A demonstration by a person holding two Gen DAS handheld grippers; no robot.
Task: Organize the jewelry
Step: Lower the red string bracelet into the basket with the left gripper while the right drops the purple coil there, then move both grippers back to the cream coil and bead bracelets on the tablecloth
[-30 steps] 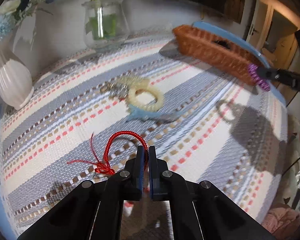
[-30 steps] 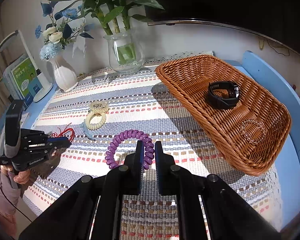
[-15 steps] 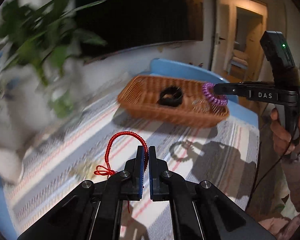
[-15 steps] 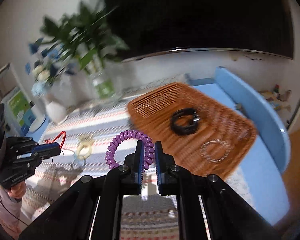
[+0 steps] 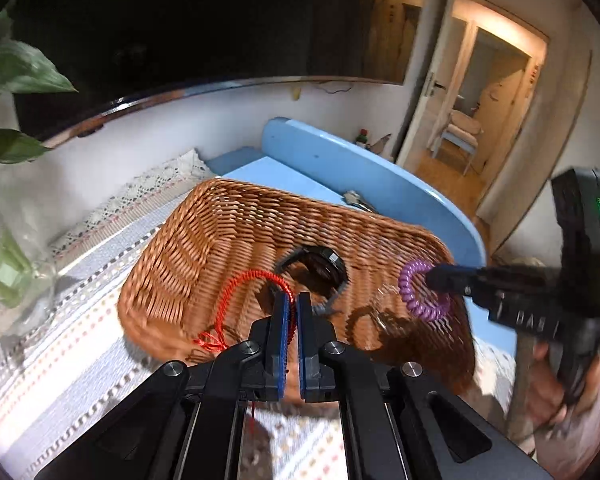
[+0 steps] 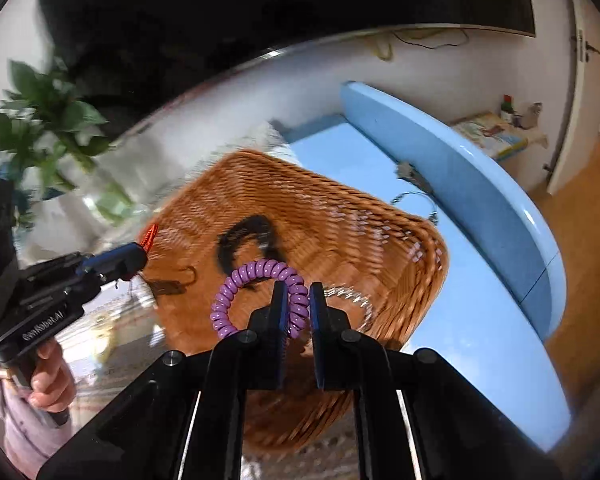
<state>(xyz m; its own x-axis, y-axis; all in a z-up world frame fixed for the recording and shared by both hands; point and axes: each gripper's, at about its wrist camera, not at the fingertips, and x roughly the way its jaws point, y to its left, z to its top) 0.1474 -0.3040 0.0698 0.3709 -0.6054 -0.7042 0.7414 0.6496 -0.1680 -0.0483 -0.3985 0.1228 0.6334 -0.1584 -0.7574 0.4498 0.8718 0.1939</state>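
The left gripper (image 5: pixel 291 300) has its fingers clamped on a red cord bracelet (image 5: pixel 244 300), whose loop arches over the near left part of the wicker basket (image 5: pixel 204 240), its knotted tail dangling by the rim. The right gripper (image 6: pixel 299 296) pinches a purple spiral bracelet (image 6: pixel 240 292) above the same basket. A black watch (image 5: pixel 314 270) lies on the basket floor, partly hidden behind the left fingers (image 5: pixel 281 320) (and smeared to a dark arc in the right wrist view). A clear beaded bracelet (image 6: pixel 350 298) beside it is hard to make out. The basket sits on a striped cloth (image 5: pixel 60 356) on the blue bench (image 6: pixel 460 300); the plant (image 6: pixel 52 120) is blurred and cut off.
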